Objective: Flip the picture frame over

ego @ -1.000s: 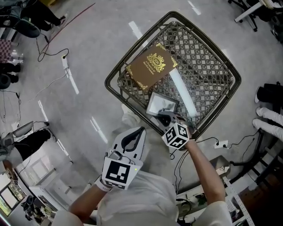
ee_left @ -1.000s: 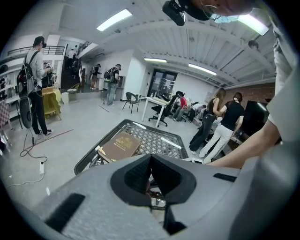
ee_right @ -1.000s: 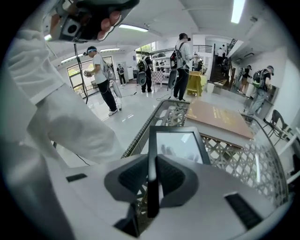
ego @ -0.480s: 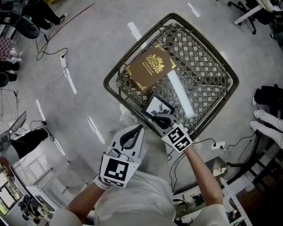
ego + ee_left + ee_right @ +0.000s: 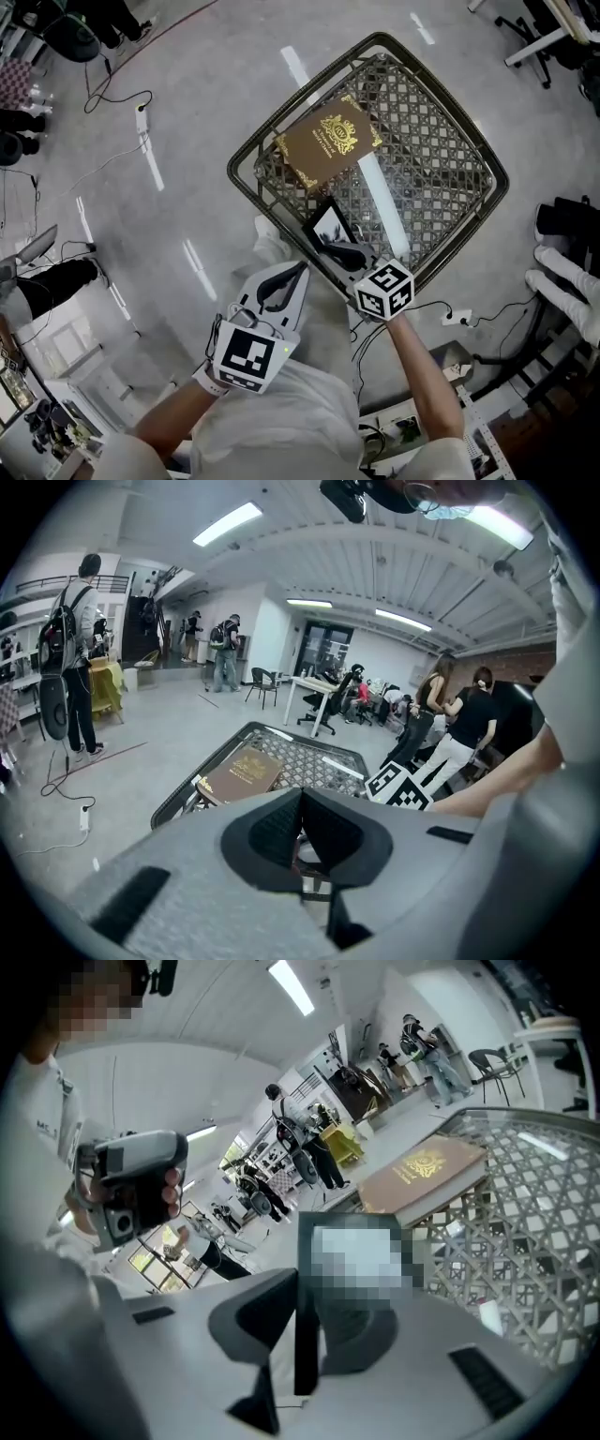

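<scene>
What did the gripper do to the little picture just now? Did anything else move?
The right gripper, shut on the picture frame, rolled and lifted a little. The frame went from lying nearly flat to tilted up on its edge, at the near side of the lattice table. Nothing was let go. The left gripper, shut and empty, and the brown book stayed where they were.

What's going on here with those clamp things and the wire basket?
A person holds a two-jaw gripper in each hand over a wire basket. The right gripper is clamped on a small picture frame and holds it tilted at the basket's near edge, apparently partway through flipping it. The left gripper hangs nearby, jaws together and empty. A brown book lies in the basket.
</scene>
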`<state>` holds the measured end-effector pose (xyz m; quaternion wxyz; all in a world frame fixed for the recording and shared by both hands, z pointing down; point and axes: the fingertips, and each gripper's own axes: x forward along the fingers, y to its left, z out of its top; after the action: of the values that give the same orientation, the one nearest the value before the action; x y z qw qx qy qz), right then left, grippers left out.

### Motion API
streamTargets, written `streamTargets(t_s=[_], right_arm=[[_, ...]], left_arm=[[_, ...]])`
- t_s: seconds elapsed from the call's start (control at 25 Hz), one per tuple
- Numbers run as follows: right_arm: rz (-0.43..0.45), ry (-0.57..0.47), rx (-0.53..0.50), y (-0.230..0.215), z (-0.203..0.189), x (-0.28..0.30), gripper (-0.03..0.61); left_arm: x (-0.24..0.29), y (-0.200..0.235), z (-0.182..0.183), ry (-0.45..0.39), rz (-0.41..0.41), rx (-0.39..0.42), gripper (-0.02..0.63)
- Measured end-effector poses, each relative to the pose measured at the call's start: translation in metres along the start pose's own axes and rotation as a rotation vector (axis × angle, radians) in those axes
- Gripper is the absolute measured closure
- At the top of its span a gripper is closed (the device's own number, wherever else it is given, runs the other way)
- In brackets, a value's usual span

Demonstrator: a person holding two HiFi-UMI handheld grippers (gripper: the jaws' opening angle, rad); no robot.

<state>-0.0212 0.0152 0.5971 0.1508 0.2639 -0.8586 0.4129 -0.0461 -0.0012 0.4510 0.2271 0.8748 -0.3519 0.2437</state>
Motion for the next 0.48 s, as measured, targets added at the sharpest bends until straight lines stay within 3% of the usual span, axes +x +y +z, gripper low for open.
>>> streamTargets(t_s=[0.48], right_arm=[[0.138, -0.225, 0.414, -0.023, 0.026, -0.005, 0.503]], left_arm=[[-0.002, 0.001, -0.009, 0.010, 0.006, -0.016, 0.597]])
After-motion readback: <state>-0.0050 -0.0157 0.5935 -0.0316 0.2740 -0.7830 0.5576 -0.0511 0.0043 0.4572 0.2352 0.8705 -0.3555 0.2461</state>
